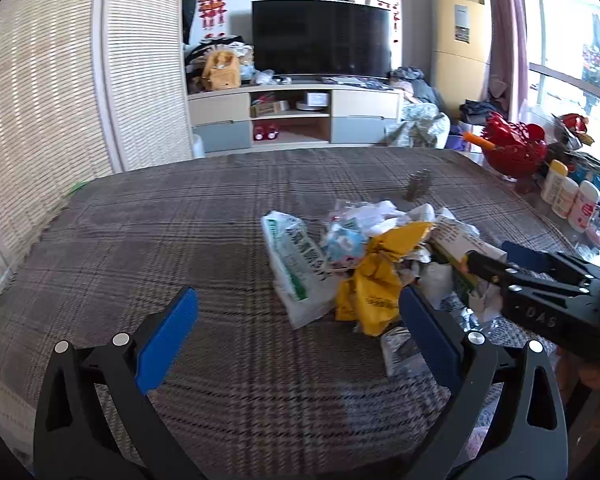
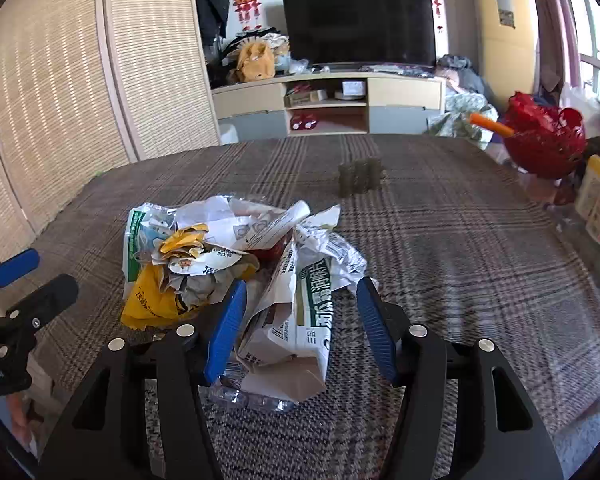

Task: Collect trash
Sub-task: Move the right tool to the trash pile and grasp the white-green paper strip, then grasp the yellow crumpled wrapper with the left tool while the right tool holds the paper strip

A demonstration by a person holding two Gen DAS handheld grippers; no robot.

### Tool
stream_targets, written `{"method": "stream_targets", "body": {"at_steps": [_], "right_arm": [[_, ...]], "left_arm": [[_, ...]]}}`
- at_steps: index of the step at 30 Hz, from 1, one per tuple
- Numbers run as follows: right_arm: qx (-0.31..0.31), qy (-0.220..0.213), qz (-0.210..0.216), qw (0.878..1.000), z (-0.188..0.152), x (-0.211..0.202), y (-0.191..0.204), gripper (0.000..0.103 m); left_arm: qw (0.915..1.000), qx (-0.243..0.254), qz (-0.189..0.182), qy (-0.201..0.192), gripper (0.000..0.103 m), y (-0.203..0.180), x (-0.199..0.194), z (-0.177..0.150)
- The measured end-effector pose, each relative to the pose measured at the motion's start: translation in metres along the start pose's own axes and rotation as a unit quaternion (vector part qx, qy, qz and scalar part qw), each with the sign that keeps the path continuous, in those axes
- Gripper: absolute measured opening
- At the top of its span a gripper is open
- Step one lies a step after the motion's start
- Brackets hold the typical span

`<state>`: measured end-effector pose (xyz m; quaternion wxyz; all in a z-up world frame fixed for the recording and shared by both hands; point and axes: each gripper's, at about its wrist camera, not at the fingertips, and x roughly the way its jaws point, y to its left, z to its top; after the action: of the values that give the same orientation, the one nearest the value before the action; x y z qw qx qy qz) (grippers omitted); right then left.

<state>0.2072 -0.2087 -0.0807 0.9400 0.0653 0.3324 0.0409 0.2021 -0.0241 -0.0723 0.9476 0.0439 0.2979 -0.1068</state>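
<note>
A heap of trash (image 1: 384, 248) is seen on a plaid cloth (image 1: 180, 240): a white and green bag (image 1: 296, 264), a crumpled yellow bag (image 1: 374, 280) and a torn carton (image 1: 466, 246). The left gripper (image 1: 298, 326) is held low with its blue pads (image 1: 166, 338) spread wide, the right pad just beside the yellow bag. The right gripper (image 1: 540, 280) is seen at the right edge, over the carton. A television (image 1: 320, 38) stands behind.
</note>
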Motion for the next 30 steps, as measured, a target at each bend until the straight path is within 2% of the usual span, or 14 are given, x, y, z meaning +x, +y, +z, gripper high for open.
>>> {"method": "stream_targets", "body": {"at_steps": [5,7,9,13,16,20,22,30], "right_arm": [[-0.003,0.005,-0.005,1.000,-0.002,0.007,-0.002,0.058],[-0.004,0.003,-0.004,1.000,-0.003,0.006,-0.003,0.048],[-0.008,0.001,-0.008,1.000,-0.002,0.004,-0.004,0.033],[-0.013,-0.002,-0.011,1.000,-0.003,0.004,-0.007,0.028],[-0.014,-0.002,-0.016,1.000,-0.004,0.006,-0.008,0.016],[-0.012,-0.005,-0.022,1.000,-0.003,0.007,-0.015,0.014],[-0.012,-0.010,-0.023,1.000,-0.003,0.006,-0.018,0.014],[-0.013,-0.024,-0.027,0.999,0.001,0.000,-0.026,0.013]], "left_arm": [[0.9991,0.008,-0.039,0.015,0.095,-0.012,0.012,-0.004],[0.9986,0.014,-0.044,0.026,0.095,-0.017,0.021,-0.006],[0.9982,0.020,-0.045,0.033,0.093,-0.020,0.027,-0.008],[0.9965,0.021,-0.064,0.050,0.089,-0.021,0.040,-0.008],[0.9956,0.022,-0.070,0.059,0.084,-0.023,0.046,-0.008],[0.9943,0.025,-0.079,0.067,0.066,-0.025,0.054,-0.008],[0.9935,0.026,-0.085,0.071,0.061,-0.025,0.058,-0.009],[0.9925,0.045,-0.093,0.066,0.048,-0.038,0.064,-0.006]]}}
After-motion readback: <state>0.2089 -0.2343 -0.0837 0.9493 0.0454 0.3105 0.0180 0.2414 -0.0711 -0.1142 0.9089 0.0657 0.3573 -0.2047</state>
